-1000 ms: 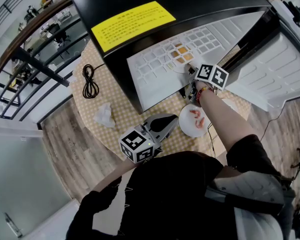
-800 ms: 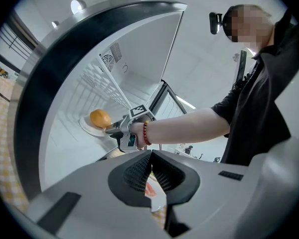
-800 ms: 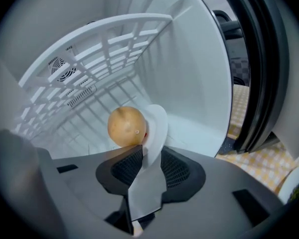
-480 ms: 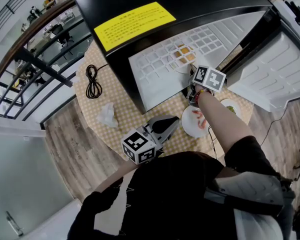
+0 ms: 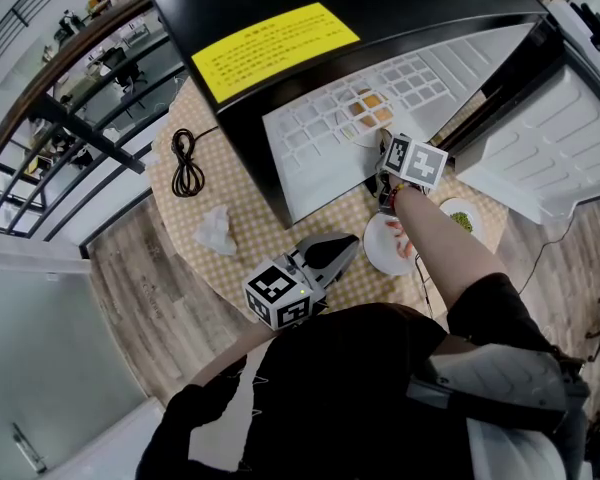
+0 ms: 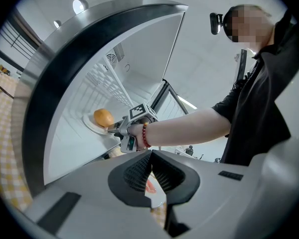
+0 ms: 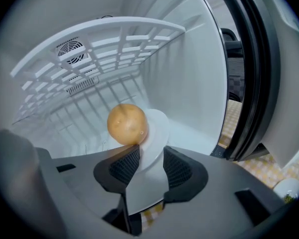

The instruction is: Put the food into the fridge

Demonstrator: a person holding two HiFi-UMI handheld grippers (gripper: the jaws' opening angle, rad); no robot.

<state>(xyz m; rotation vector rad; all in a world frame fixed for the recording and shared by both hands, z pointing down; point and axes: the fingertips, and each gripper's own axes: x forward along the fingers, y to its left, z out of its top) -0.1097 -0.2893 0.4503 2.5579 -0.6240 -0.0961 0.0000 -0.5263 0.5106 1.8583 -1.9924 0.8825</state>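
A round golden-brown food item [image 7: 127, 124] sits on a white plate [image 7: 158, 129] on the floor of the open white fridge [image 5: 320, 133]. My right gripper [image 7: 150, 156] reaches into the fridge mouth. Its jaws have just been opening and now stand open, with the plate's near rim between the pads. In the head view the right gripper [image 5: 385, 160] is at the fridge opening. A second white plate with pink shrimp [image 5: 382, 250] lies on the table under my right forearm. My left gripper [image 5: 340, 251] hovers level beside it, jaws closed together and empty.
A small plate of green food [image 5: 462, 214] sits at the table's right edge. The fridge door [image 5: 570, 128] hangs open to the right. A coiled black cable [image 5: 185, 163] and a crumpled tissue [image 5: 214, 230] lie on the checkered table [image 5: 242, 230], left of the fridge.
The right gripper's marker cube has rolled a little at the fridge mouth and my forearm now covers more of the shrimp plate. The left gripper has kept still.
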